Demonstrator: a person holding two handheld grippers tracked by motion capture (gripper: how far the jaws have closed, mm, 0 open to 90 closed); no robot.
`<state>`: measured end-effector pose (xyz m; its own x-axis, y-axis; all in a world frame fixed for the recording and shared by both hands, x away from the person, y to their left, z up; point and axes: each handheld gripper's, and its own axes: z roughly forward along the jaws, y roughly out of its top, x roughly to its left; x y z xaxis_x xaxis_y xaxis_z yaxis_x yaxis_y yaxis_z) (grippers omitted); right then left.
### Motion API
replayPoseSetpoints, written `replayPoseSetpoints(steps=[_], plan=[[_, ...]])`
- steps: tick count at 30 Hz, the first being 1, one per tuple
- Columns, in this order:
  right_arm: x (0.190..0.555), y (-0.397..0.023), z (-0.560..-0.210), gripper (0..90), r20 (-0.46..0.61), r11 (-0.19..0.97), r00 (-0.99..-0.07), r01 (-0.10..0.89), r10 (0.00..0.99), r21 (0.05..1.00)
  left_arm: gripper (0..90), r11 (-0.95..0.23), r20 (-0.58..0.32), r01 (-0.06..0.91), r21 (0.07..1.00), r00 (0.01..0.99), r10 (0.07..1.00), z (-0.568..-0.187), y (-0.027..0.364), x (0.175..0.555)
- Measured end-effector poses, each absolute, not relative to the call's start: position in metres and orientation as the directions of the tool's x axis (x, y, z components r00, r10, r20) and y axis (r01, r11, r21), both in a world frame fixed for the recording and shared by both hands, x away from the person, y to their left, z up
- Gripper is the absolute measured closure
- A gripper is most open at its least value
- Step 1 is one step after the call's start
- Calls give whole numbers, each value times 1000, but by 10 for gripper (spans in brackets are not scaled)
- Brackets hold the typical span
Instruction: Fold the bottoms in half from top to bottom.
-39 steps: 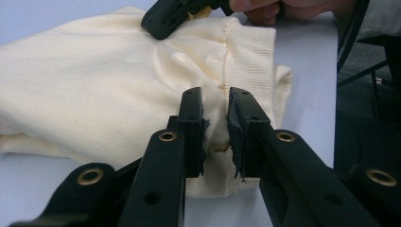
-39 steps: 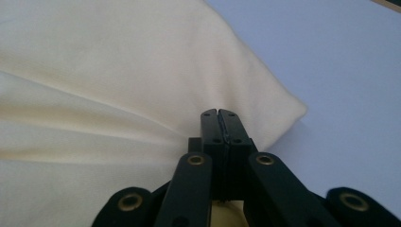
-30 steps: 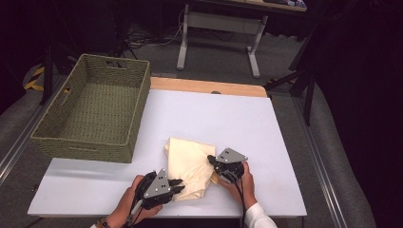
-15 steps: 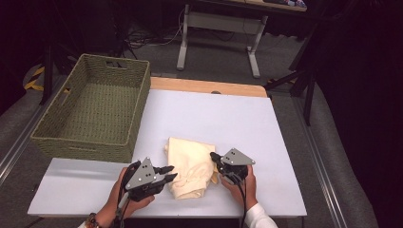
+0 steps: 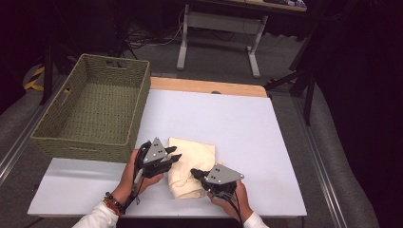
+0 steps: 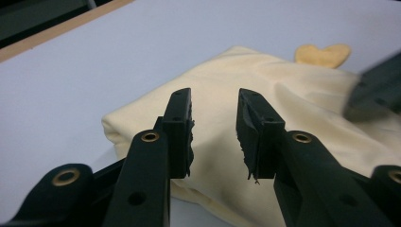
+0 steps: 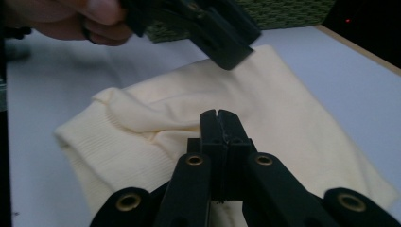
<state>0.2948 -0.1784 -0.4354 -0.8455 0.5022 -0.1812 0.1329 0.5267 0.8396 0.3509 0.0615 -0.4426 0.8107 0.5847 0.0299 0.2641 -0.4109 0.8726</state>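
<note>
One folded cream cloth (image 5: 191, 166), softly creased.

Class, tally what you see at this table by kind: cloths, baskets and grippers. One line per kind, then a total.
Cream folded cloth: 1
Green woven basket: 1
Black grippers: 2, the left gripper and the right gripper
Total: 4

We see a cream cloth (image 5: 192, 167) of soft, matt knit, ribbed along one edge, lying on a smooth, matt white table (image 5: 228, 118) edged in bare wood. The basket (image 5: 95, 111) is rough woven fibre — olive-green. The jaws look matt black plastic, with brass-coloured rivets.
</note>
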Motion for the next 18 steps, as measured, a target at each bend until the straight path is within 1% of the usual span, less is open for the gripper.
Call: replayPoseSetpoints(steps=[1,3,8,10,12,14,18], plan=[[293,-176,-437,896,-176,534,-852,137,493,834,668,-416,26,277,866,806,591,-446,60,353],[289,-172,-440,896,-200,566,-858,122,472,815,670,-422,22,299,856,795,607,-453,56,358],[286,-169,-446,897,-196,573,-861,129,470,809,679,-430,13,330,840,782,624,-464,52,363],[284,-166,-448,897,-208,581,-859,122,468,805,697,-446,35,326,833,775,631,-467,51,364],[283,-165,-448,897,-224,591,-857,112,464,799,734,-464,61,316,827,771,633,-469,50,365],[283,-165,-449,898,-227,594,-856,111,464,797,748,-460,46,327,825,773,632,-471,51,367],[282,-165,-449,897,-233,597,-854,108,464,795,749,-453,29,339,825,775,632,-471,51,368]])
